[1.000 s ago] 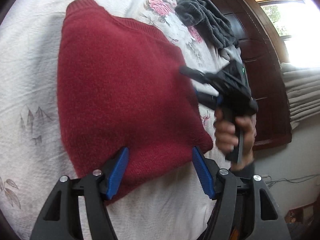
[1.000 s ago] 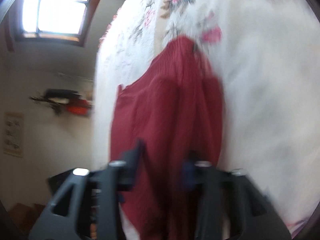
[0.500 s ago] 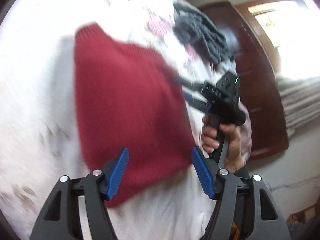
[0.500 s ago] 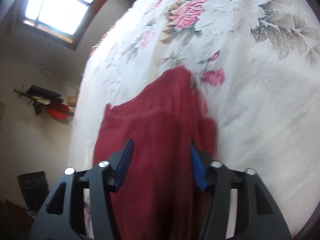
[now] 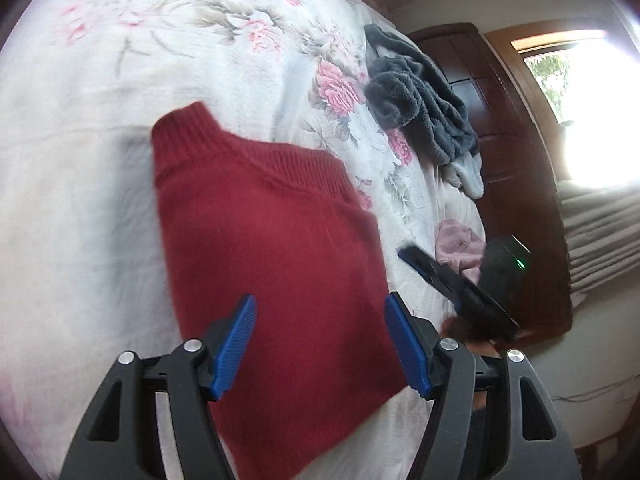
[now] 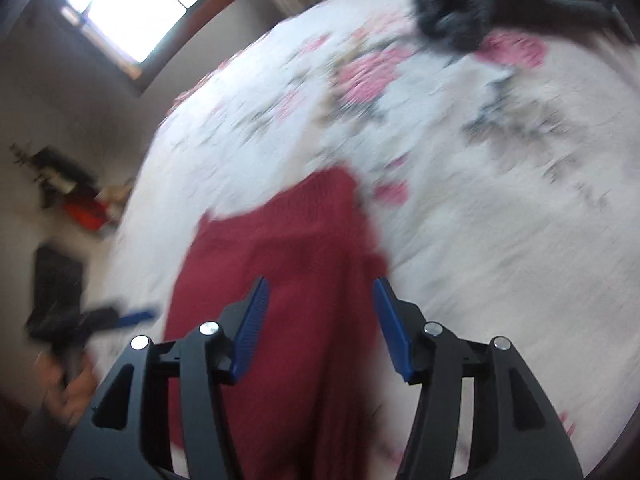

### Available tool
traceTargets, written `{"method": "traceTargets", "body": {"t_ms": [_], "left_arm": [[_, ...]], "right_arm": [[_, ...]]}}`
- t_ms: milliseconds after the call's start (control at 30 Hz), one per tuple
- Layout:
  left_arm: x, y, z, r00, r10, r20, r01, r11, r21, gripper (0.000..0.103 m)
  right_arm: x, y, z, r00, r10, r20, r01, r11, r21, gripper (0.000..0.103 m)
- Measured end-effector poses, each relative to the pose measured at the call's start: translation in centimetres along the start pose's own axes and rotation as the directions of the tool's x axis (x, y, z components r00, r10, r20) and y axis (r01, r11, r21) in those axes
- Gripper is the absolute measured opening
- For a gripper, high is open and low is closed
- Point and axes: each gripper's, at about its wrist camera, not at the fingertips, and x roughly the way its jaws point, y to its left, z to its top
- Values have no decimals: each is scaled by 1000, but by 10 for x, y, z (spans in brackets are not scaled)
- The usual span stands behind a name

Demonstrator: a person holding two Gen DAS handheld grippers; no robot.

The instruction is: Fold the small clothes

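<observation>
A dark red knitted sweater [image 5: 276, 248] lies folded on the floral bedspread [image 5: 160, 40], ribbed edge at the far side. My left gripper [image 5: 320, 340] hovers open over its near edge, nothing between the blue pads. In the left wrist view the right gripper [image 5: 452, 280] appears to the right of the sweater, held by a hand. In the blurred right wrist view the sweater [image 6: 288, 280] fills the lower middle and my right gripper [image 6: 320, 320] stands open above it. The left gripper [image 6: 108, 316] shows at the left edge there.
A dark grey fleece garment [image 5: 420, 100] is heaped at the far right of the bed, with a pale one below it. A pink garment [image 5: 460, 244] lies near the bed's right edge. A dark wooden cabinet [image 5: 512, 160] and a bright window [image 5: 580, 100] stand beyond.
Both grippers have pulled back and up from the sweater, which looks smaller. The right gripper has drawn off the sweater's right edge to beside it. The sweater stays flat on the bed.
</observation>
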Motion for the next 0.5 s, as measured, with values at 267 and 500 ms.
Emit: {"method": "traceTargets", "body": {"t_ms": [267, 500], "left_arm": [[17, -10, 4, 998, 56, -23, -56, 998, 9, 65], [16, -36, -55, 992, 71, -106, -53, 985, 164, 65]], "right_arm": [[15, 4, -28, 990, -126, -62, 118, 986, -117, 25], [14, 36, -60, 987, -61, -151, 24, 971, -236, 15]]}}
